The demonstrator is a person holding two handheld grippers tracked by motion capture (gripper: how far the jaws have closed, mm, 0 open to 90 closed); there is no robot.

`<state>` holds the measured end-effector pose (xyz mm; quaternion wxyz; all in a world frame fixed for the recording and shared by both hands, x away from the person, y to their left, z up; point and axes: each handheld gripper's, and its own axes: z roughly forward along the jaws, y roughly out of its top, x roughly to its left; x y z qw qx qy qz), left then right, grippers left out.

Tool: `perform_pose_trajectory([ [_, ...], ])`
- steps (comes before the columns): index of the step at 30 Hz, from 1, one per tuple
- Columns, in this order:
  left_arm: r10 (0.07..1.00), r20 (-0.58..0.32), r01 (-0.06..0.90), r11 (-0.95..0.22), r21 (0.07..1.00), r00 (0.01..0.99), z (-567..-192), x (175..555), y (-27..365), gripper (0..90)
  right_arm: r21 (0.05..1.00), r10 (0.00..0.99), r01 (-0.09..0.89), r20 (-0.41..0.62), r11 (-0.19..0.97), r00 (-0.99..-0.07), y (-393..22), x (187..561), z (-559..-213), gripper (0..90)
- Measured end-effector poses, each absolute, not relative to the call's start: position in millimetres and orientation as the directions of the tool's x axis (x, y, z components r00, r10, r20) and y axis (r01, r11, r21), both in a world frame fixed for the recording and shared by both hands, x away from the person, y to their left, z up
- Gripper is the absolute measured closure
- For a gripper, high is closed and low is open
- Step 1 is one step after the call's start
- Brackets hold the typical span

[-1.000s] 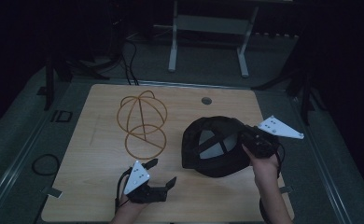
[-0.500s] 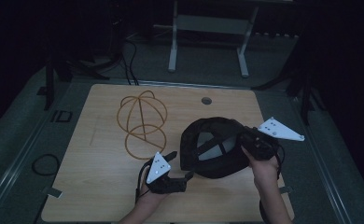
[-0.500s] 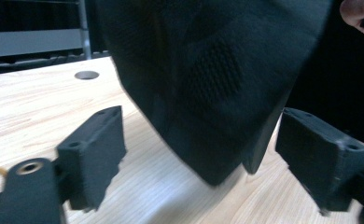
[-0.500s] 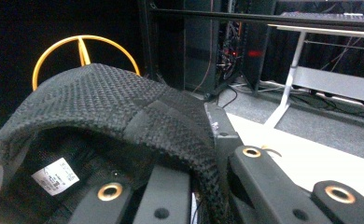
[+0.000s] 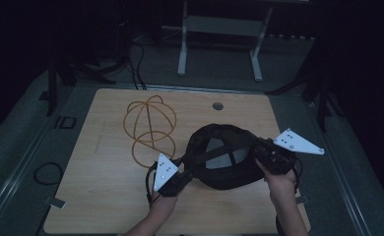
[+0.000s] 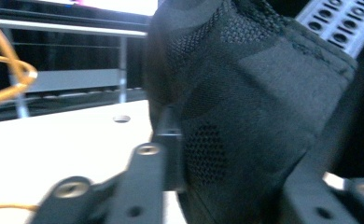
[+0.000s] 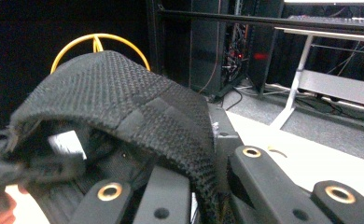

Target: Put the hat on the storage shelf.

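My right claw (image 5: pixel 260 149) is pinching the rim of the black cap (image 5: pixel 224 157) on its right side; the right gripper view shows the mesh edge (image 7: pixel 138 116) clamped between the jaws. My left claw (image 5: pixel 184 167) is at the cap's left edge, jaws spread with the fabric (image 6: pixel 245 116) between them, not visibly closed on it yet. The cap sits upside down on the surface (image 5: pixel 96 196), right of centre, opening facing up, just beside the yellow wire stand (image 5: pixel 149 125) but apart from it. Progress guess: right hold done, left grab about halfway. Left to do: close the left claw on the rim, then lift and, likely, set the cap over the stand. Stand is bare now.
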<state>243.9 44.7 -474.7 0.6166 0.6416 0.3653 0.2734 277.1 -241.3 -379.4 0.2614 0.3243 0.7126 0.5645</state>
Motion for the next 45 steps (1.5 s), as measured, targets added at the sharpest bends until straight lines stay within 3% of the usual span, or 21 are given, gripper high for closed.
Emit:
perform_pose_trajectory([
  [3,0.804,-0.099,0.154,0.01,0.988,0.586,-470.1,246.1,42.9,87.1,0.972,0.759,0.169,-0.014,0.163,-0.652,-241.9,273.5,-384.0,88.2],
  [21,0.771,-0.111,0.168,0.006,0.986,0.627,-445.6,253.9,38.5,88.4,0.968,0.762,0.214,0.039,0.132,-0.647,-267.9,254.5,-412.9,85.5],
  [25,0.767,-0.101,0.148,0.008,0.989,0.633,-435.0,254.1,39.3,88.5,0.97,0.751,0.207,0.04,0.13,-0.659,-269.1,249.0,-415.3,76.8],
  [29,0.772,-0.09,0.129,0.009,0.992,0.63,-427.4,253.2,40.6,88.4,0.971,0.736,0.201,0.041,0.131,-0.676,-272.3,240.6,-419.8,60.2],
  [32,0.773,-0.08,0.111,0.012,0.994,0.629,-425.3,251.6,40.7,88.4,0.97,0.723,0.213,0.062,0.119,-0.688,-277.0,233.5,-425.4,53.7],
  [39,0.764,-0.07,0.093,0.013,0.996,0.641,-422.9,246.9,41.4,88.4,0.939,0.672,0.256,0.039,0.228,-0.739,-284.2,215.1,-444.6,44.7],
  [45,0.71,-0.084,0.078,0.042,0.996,0.7,-420.7,249.0,53.0,88.3,0.933,0.625,0.264,0.058,0.243,-0.778,-308.5,203.8,-448.2,45.7],
])
